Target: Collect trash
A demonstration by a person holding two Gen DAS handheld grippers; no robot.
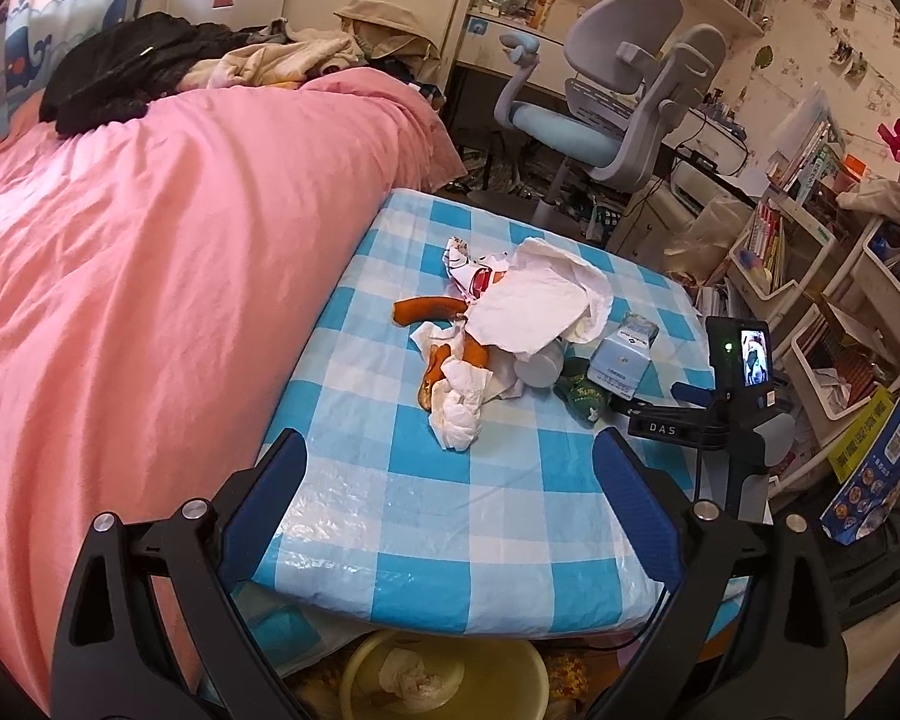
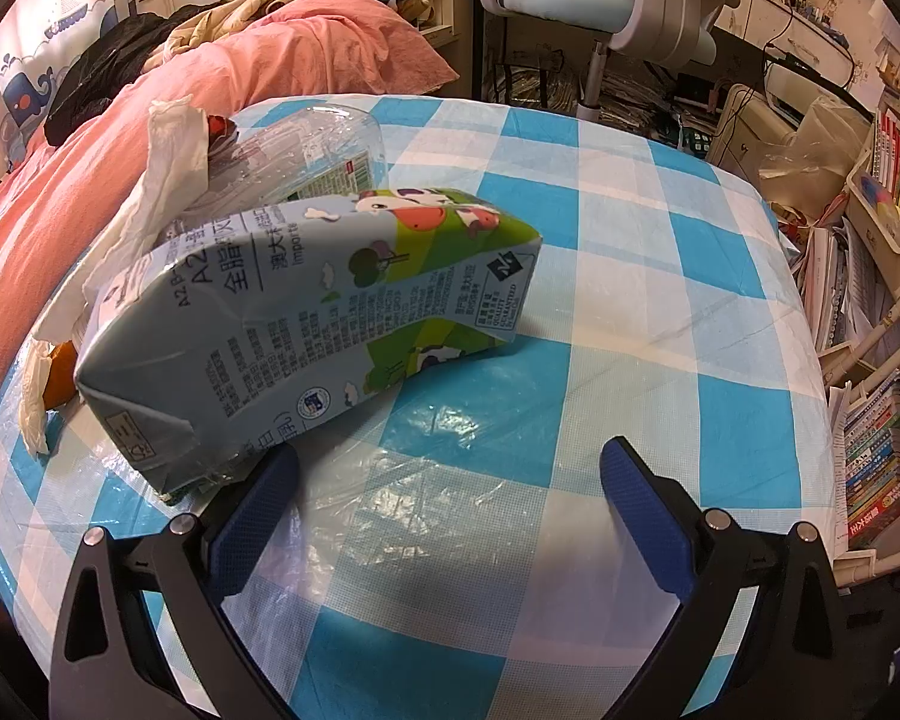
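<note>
In the left wrist view, the left gripper (image 1: 450,462) hangs over the near edge of a table covered in a blue-and-white checked cloth (image 1: 510,516), its blue-padded fingers (image 1: 270,498) spread wide with nothing between them. The trash lies heaped near the middle of the cloth: crumpled white tissues (image 1: 459,402), orange peel (image 1: 426,309), a large sheet of white paper (image 1: 528,306), a printed wrapper (image 1: 468,267), a milk carton (image 1: 621,354) lying on its side and a small green packet (image 1: 582,399) beside it. The right gripper (image 1: 738,384) sits at the table's right edge, close to the carton. A yellow basin (image 1: 444,681) with some tissue inside stands on the floor under the near edge, and a pink duvet (image 1: 150,228) borders the table on the left. In the right wrist view, the right gripper (image 2: 450,468) is also spread open and empty, its left finger (image 2: 258,516) just beside the near end of the milk carton (image 2: 306,324). A clear plastic bottle (image 2: 306,150) lies behind the carton, with white paper (image 2: 150,198) draped against both.
</note>
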